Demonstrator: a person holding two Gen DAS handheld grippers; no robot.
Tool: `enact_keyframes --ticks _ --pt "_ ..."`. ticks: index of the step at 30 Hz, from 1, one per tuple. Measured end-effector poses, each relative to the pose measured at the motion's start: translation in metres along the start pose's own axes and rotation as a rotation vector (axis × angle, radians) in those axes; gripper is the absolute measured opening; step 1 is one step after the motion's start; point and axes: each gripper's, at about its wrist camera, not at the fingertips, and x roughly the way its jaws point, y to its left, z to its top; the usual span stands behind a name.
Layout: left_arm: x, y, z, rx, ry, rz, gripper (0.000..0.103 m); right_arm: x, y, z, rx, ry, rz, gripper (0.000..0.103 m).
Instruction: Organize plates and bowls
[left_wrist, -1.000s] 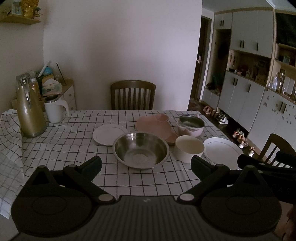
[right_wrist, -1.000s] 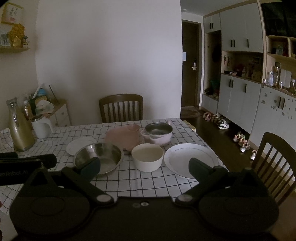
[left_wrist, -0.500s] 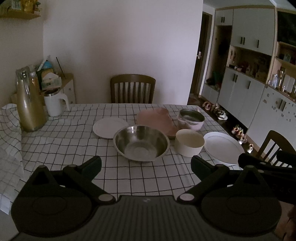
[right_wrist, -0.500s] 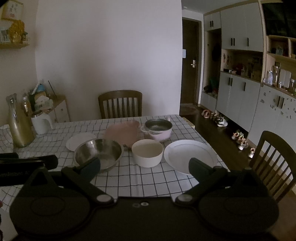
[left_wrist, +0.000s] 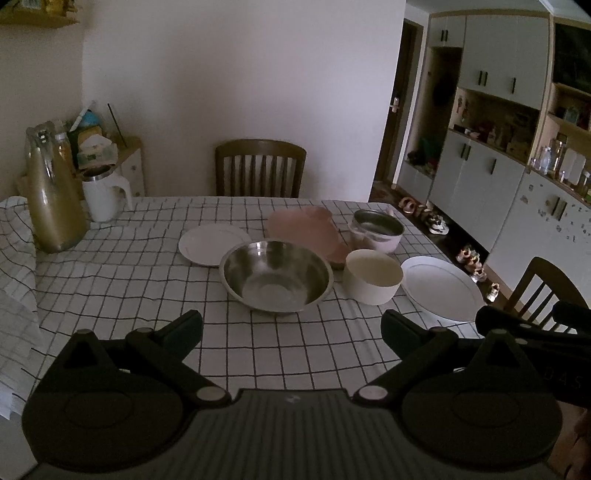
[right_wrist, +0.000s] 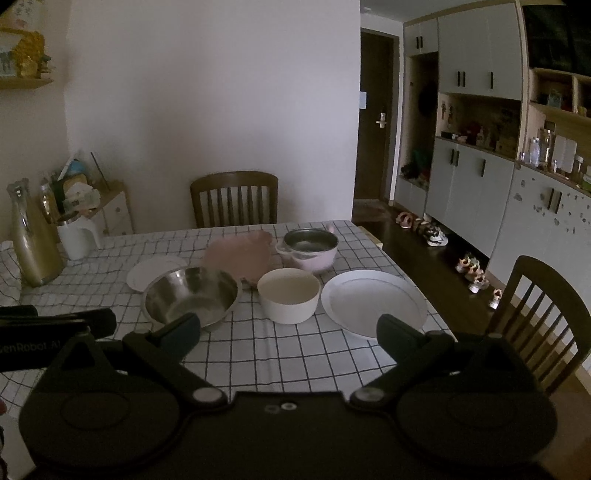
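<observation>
On the checked tablecloth (left_wrist: 147, 280) stands a steel bowl (left_wrist: 276, 274) (right_wrist: 191, 294). A cream bowl (left_wrist: 372, 276) (right_wrist: 289, 295) is to its right. A large white plate (left_wrist: 441, 288) (right_wrist: 373, 301) lies further right. Behind them are a small white plate (left_wrist: 211, 243) (right_wrist: 154, 271), a pink plate (left_wrist: 306, 232) (right_wrist: 238, 254) and a pink pot (left_wrist: 376, 230) (right_wrist: 311, 249). My left gripper (left_wrist: 291, 325) hangs open near the table's front edge, short of the steel bowl. My right gripper (right_wrist: 288, 326) is open too, in front of the cream bowl. Neither holds anything.
A gold thermos (left_wrist: 51, 192) and a white jug (left_wrist: 103, 195) stand at the table's far left. One wooden chair (left_wrist: 260, 168) is behind the table, another chair (right_wrist: 543, 314) at the right. Cabinets (right_wrist: 480, 177) line the right wall, with shoes (right_wrist: 469, 266) on the floor.
Both views have pulled back and risen a little, so the dishes sit slightly lower and farther off. Both grippers stay open; no dish has moved.
</observation>
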Motion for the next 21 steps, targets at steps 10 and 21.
enact_keyframes --ticks 10,21 --pt "0.009 -0.01 0.004 0.008 0.007 0.0 0.103 0.007 -0.01 0.001 0.021 0.016 -0.002 0.102" --pt "0.022 -0.035 0.005 0.008 0.028 0.028 0.103 0.022 -0.034 0.0 0.039 0.033 0.025 0.102"
